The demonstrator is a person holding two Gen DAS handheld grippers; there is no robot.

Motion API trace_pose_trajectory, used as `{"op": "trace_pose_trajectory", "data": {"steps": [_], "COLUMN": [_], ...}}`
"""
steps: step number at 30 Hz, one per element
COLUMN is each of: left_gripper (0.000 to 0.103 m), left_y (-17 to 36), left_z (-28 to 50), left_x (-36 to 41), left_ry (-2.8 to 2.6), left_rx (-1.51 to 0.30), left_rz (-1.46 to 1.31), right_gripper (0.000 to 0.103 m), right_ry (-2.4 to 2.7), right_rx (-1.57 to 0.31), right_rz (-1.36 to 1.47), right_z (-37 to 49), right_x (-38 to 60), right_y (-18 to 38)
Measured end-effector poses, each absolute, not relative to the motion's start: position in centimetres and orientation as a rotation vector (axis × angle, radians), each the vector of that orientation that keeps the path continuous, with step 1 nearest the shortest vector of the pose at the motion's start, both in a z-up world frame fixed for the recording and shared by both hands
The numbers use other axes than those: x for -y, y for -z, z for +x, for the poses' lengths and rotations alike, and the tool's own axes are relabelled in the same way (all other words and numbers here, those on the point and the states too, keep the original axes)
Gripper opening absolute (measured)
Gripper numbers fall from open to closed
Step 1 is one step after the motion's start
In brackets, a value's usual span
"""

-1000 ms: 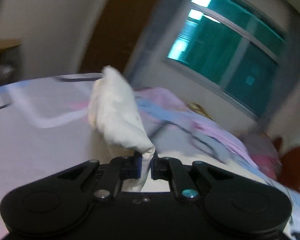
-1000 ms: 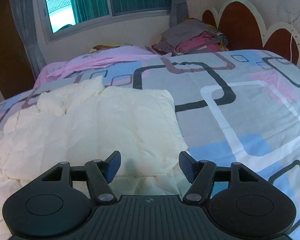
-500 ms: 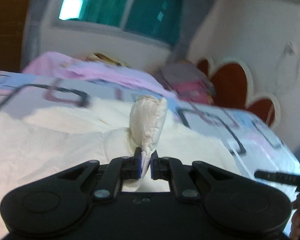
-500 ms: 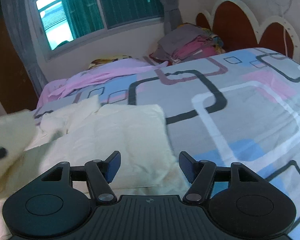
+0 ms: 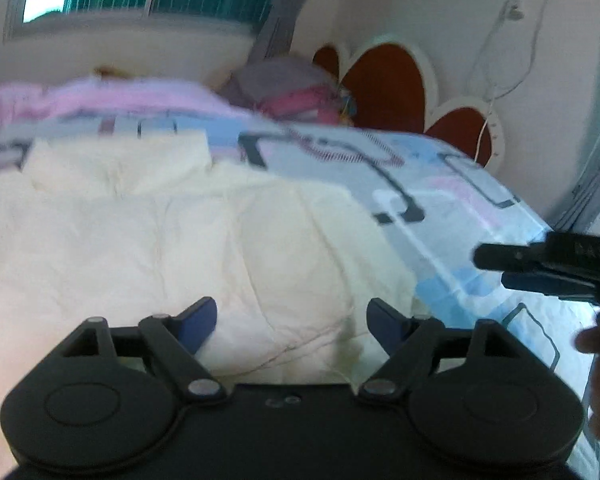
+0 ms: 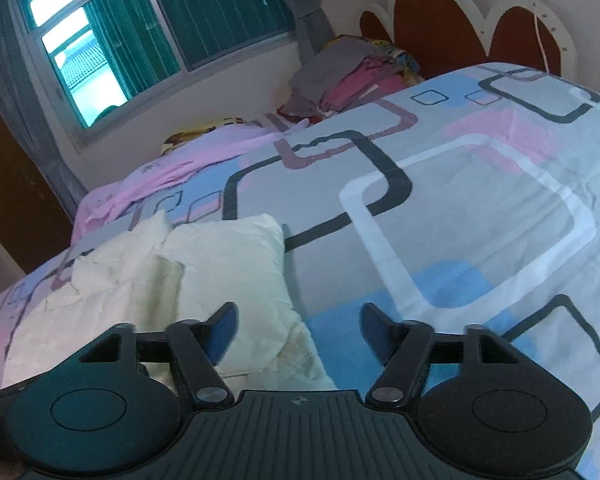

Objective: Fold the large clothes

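Observation:
A large cream garment [image 5: 172, 240] lies spread and partly folded on the patterned bed. It also shows in the right wrist view [image 6: 204, 280] at lower left. My left gripper [image 5: 292, 322] is open and empty, just above the garment's near part. My right gripper [image 6: 298, 330] is open and empty, over the garment's right edge and the bedsheet. The right gripper also shows from the side in the left wrist view [image 5: 548, 268], at the right edge above the sheet.
The bedsheet [image 6: 460, 200] has blue, pink and grey squares. A pile of folded clothes [image 6: 356, 76] sits by the red and white headboard [image 6: 460, 20]. A pink cloth [image 6: 188, 160] lies under the window [image 6: 160, 28].
My left gripper let go of the cream fold it was holding and opened; the fold now lies flat on the garment. The right gripper stayed open and shifted slightly right.

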State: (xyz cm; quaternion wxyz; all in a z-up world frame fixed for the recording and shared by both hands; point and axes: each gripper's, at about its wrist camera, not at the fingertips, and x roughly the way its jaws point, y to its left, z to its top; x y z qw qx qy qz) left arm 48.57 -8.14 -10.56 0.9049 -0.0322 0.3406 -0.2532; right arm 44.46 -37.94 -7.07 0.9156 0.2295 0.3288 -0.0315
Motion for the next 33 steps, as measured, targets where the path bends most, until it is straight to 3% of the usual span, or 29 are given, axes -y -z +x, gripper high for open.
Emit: {"op": "trace_pose_trajectory", "data": {"steps": [5, 7, 9, 14, 16, 19, 25, 30, 33], "left_gripper": [0.066, 0.065, 0.055, 0.052, 0.052, 0.05, 0.05, 0.051, 0.054], "left_y": [8.1, 7.8, 7.9, 9.1, 9.7, 10.6, 11.8, 13.4, 12.9], "left_z": [46.0, 45.1, 44.3, 44.6, 45.8, 47.4, 48.7, 49.5, 49.6], "left_x": [1.8, -2.1, -6.4, -12.8, -13.4, -13.6, -12.6, -12.8, -12.8], "left_ry": [0.386, 0.29, 0.182, 0.054, 0.056, 0.078, 0.107, 0.113, 0.126], "left_rx": [-0.623, -0.605, -0.614, -0.633, -0.638, -0.666, -0.701, -0.746, -0.764], "left_rz": [-0.055, -0.057, -0.085, -0.171, -0.175, -0.183, -0.097, -0.073, -0.042], "right_gripper": [0.089, 0.089, 0.089, 0.061, 0.06, 0.005, 0.004, 0.004, 0.004], "right_ry": [-0.068, -0.115, -0.154, -0.171, -0.161, -0.194, -0.159, -0.072, -0.04], "right_rx": [-0.668, -0.677, -0.694, -0.822, -0.85, -0.841, -0.712, -0.867, -0.838], "right_rz": [0.504, 0.515, 0.503, 0.447, 0.428, 0.401, 0.249, 0.231, 0.25], "right_z": [45.9, 46.9, 48.1, 51.0, 51.5, 51.6, 49.7, 51.4, 50.8], "right_x": [35.8, 34.6, 33.1, 30.1, 29.3, 28.6, 27.8, 28.1, 28.6], "right_y": [6.8, 7.1, 7.6, 10.1, 10.8, 10.4, 6.9, 11.9, 11.6]}}
